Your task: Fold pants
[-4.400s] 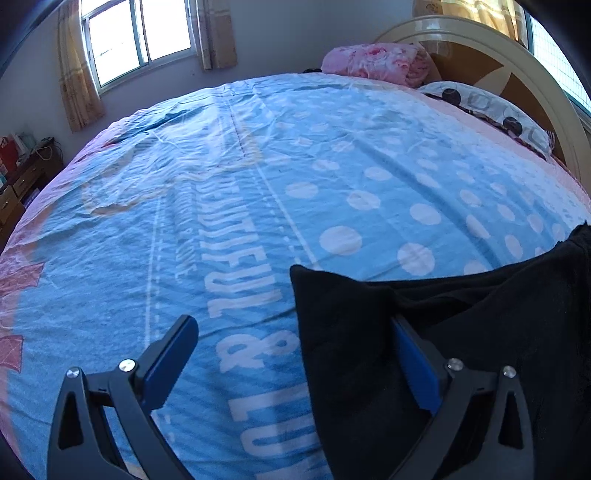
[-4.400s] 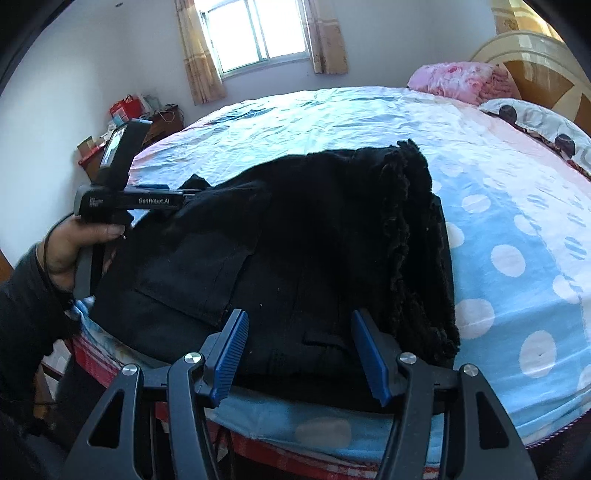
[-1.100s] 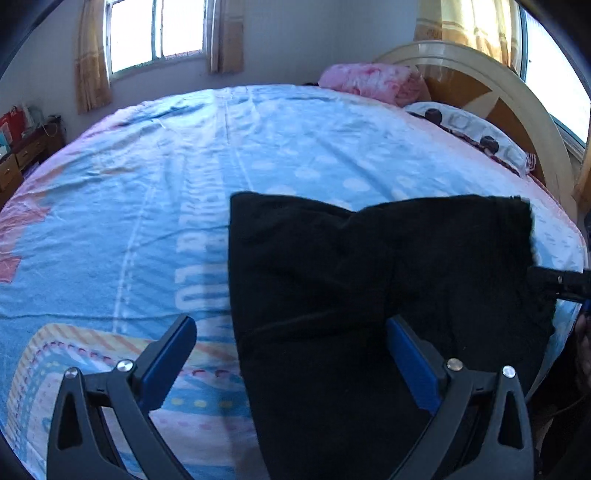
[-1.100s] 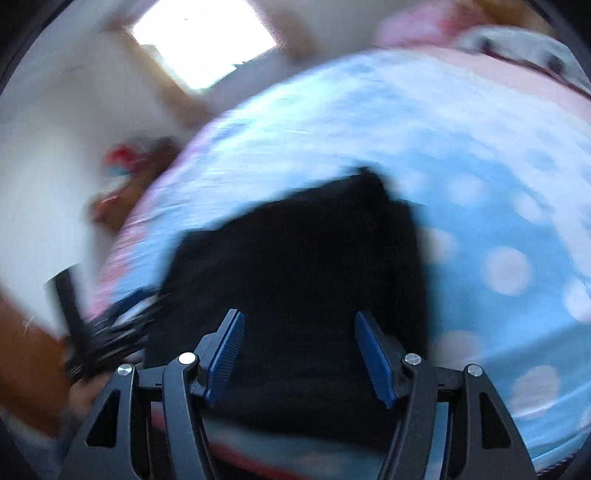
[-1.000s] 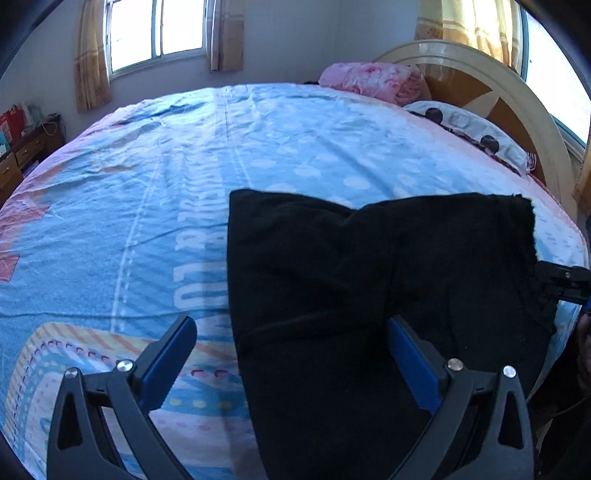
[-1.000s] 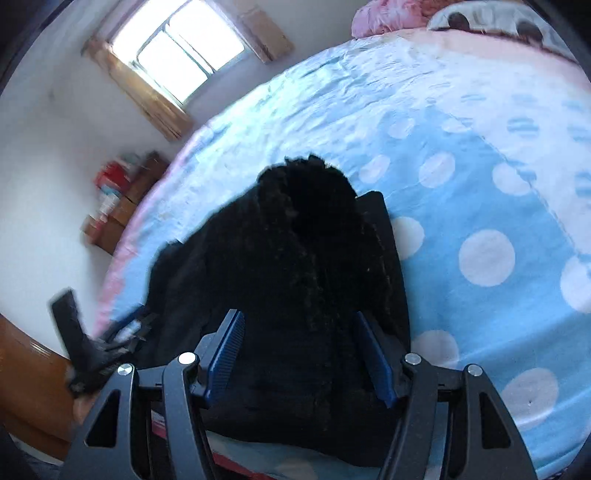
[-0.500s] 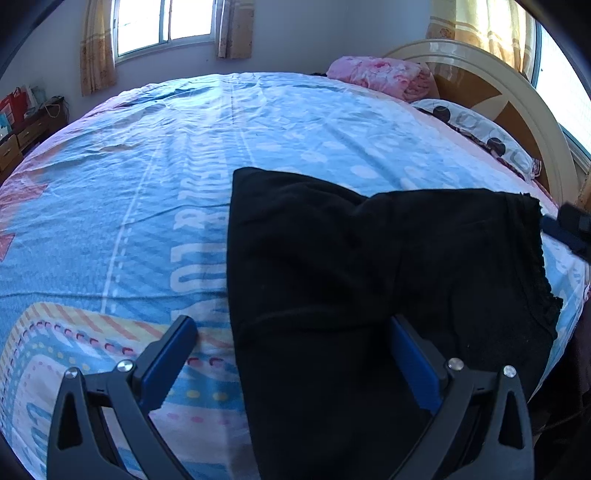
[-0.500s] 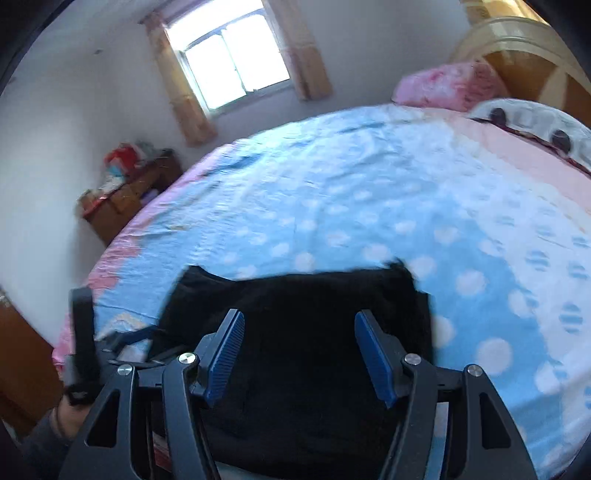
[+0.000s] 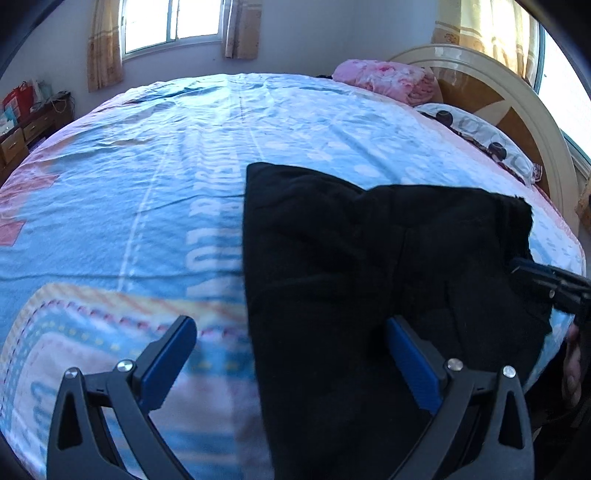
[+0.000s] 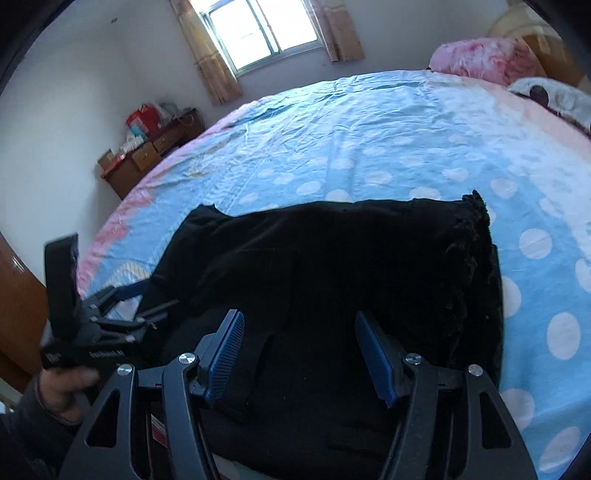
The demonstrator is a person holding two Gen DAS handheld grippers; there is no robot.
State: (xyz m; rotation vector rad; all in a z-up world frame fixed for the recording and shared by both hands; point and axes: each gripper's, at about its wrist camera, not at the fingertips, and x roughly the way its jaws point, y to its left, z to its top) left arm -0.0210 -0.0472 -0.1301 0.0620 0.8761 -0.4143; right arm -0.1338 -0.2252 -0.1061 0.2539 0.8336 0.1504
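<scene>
From the left wrist view, the black pants (image 9: 369, 280) are seen folded on a blue bedsheet (image 9: 147, 177) with white lettering and dots, near the bed's near edge. The left gripper (image 9: 288, 354) is held wide open above them: 1 blue pad is over bare sheet, the other over the black cloth, and nothing is gripped. At the far right the right gripper (image 9: 546, 280) is seen at the pants' frayed edge, with part of a hand (image 9: 572, 365) below it. A pink blanket (image 9: 388, 79), a patterned pillow (image 9: 487, 140) and a wooden headboard (image 9: 517, 110) are set at the bed's far end; a curtained window (image 9: 173, 22) and a low cabinet (image 9: 22, 136) are behind.

From the right wrist view, the pants (image 10: 351, 266) are spread across the near part of the bed. The right gripper (image 10: 299, 354) is held partly open over them, with only loose cloth below and no grip taken. At the left, the left gripper (image 10: 136, 306) is seen at the pants' corner, held by a hand (image 10: 62, 387) in a dark sleeve (image 10: 22, 435); its jaws are apart. A wooden cabinet (image 10: 147, 158) with red bags is placed against the wall.
</scene>
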